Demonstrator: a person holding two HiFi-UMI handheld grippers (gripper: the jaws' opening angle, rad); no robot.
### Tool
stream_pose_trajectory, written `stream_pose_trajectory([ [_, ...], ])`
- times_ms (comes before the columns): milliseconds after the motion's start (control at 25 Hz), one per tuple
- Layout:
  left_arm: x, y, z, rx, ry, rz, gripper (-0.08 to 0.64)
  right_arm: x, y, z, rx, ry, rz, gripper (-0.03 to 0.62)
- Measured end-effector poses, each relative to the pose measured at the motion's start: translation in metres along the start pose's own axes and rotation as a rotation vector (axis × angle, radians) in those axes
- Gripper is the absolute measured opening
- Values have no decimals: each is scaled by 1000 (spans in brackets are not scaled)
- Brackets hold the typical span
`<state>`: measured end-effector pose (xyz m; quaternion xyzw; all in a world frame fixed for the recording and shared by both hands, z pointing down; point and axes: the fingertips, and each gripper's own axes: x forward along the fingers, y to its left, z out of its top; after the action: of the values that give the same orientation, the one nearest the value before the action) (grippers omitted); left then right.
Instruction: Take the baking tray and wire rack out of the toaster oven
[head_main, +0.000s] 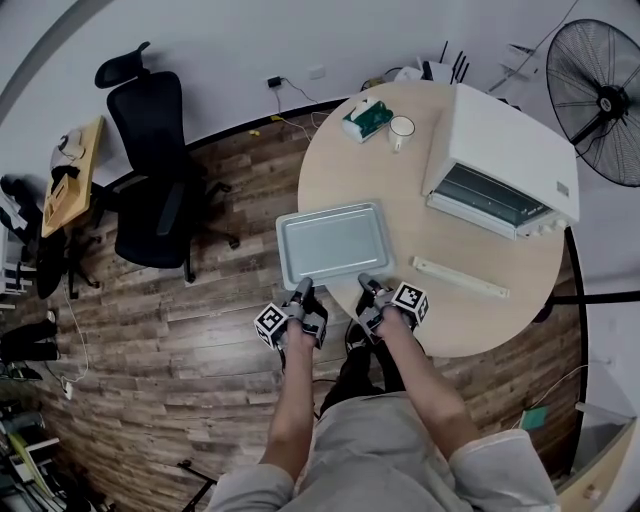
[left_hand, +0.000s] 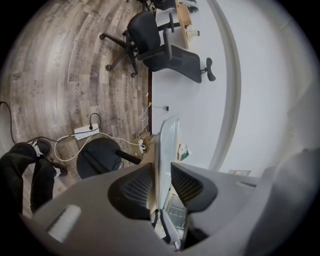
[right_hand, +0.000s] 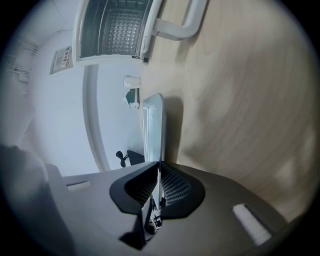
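Clamping the near rim of the grey rectangular metal baking tray (head_main: 333, 242), left gripper (head_main: 302, 288) and right gripper (head_main: 366, 283) hold it on the round wooden tabletop (head_main: 350, 160), long axis nine-to-three; white toaster oven (head_main: 510, 150) at two o'clock.

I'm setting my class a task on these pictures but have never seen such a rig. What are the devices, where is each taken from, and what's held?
No robot: a person holds a two-jaw gripper in each hand. The head view looks down from the person's head; the other two cameras ride on the grippers, looking along their jaws. On the round table stand an open toaster oven, a mug and a tissue box. The left gripper and right gripper each clamp the near rim of the baking tray.
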<state>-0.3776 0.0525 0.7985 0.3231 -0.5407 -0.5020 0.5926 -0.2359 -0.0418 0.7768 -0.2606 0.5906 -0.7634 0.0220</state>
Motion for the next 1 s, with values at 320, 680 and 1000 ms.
stream_pose_trajectory([
  [320,11,-4,9,33,10,24,140,-3,-13,-4,-17,37,-68,18],
  [680,24,-4,16,51,-11,52,140,-24,-27,-22,-93,167,-101,18],
  [1000,15,-12,18,66,-14,74,141,-62,24,-37,-398,209,38,20],
])
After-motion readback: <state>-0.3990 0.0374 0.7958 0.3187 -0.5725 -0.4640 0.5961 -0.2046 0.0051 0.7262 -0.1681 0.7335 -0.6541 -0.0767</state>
